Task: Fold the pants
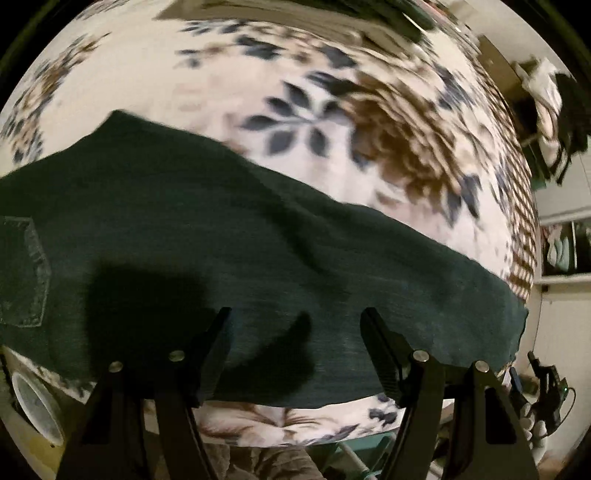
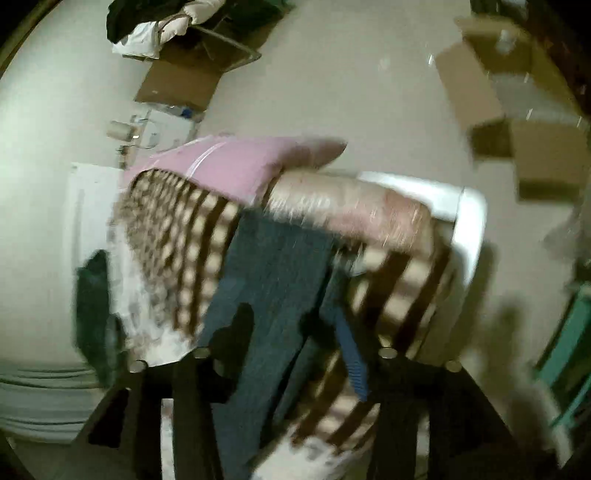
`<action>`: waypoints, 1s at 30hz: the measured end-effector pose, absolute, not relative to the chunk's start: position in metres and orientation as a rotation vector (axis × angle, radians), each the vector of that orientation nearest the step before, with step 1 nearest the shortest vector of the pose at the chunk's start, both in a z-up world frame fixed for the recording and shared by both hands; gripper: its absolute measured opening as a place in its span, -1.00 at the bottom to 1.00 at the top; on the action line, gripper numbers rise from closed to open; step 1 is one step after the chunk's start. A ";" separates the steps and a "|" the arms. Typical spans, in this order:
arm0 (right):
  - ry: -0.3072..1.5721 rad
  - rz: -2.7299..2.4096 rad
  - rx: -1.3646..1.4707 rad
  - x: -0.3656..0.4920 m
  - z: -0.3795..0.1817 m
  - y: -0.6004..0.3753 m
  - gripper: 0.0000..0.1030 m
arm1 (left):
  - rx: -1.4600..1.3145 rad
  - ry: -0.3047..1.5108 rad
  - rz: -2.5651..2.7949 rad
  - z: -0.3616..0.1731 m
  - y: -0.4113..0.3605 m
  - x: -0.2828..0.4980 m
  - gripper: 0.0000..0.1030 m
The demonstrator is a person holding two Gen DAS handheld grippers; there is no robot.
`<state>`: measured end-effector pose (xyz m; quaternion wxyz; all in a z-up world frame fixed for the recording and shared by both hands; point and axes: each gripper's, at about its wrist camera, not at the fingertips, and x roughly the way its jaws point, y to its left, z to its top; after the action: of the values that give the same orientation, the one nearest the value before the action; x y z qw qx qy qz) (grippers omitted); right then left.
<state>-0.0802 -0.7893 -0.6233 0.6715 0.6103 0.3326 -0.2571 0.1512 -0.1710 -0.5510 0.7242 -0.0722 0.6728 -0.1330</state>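
Dark green-blue pants [image 1: 229,251] lie flat across a floral bedspread [image 1: 229,92], with a back pocket [image 1: 22,273] at the far left. My left gripper [image 1: 295,321] hovers just above the pants' near edge, jaws wide apart and empty. In the blurred right wrist view a pant leg [image 2: 266,280] hangs over the checked end of the bed [image 2: 173,236]. My right gripper [image 2: 291,354] is at that leg, and cloth runs between its fingers; the blur hides how far the jaws are closed.
A pink pillow [image 2: 236,162] and a white bed frame [image 2: 469,229] lie beyond the leg. Cardboard boxes [image 2: 517,110] and a clothes pile [image 2: 155,22] sit on the floor. A tape roll [image 1: 37,406] is at the lower left.
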 end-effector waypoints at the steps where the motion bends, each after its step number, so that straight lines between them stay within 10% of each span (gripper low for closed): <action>1: 0.766 -0.560 1.391 -0.078 -0.627 -0.783 0.10 | -0.148 1.489 -0.302 -0.552 -0.176 0.151 0.31; 9: 0.760 -0.463 1.519 -0.047 -0.671 -0.756 0.21 | -0.099 1.546 -0.323 -0.570 -0.200 0.140 0.31; 10: 0.735 -0.461 1.485 -0.040 -0.667 -0.757 -0.04 | -0.095 1.551 -0.324 -0.572 -0.201 0.139 0.31; 11: 0.755 -0.478 1.444 -0.033 -0.659 -0.759 -0.74 | -0.089 1.555 -0.325 -0.574 -0.204 0.139 0.31; 18: 0.793 -0.487 1.264 -0.002 -0.628 -0.777 -0.82 | -0.057 1.564 -0.325 -0.582 -0.216 0.141 0.31; 25: 0.773 -0.398 1.519 -0.032 -0.670 -0.763 0.27 | -0.064 1.574 -0.311 -0.596 -0.222 0.139 0.33; 30: 0.582 -0.438 1.666 -0.027 -0.689 -0.777 0.27 | -0.030 1.570 -0.322 -0.601 -0.229 0.137 0.42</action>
<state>-0.0272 -0.7767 -0.6892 0.6143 0.7231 0.2524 -0.1899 0.1370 -0.2286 -0.6009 0.6956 -0.0136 0.7037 -0.1445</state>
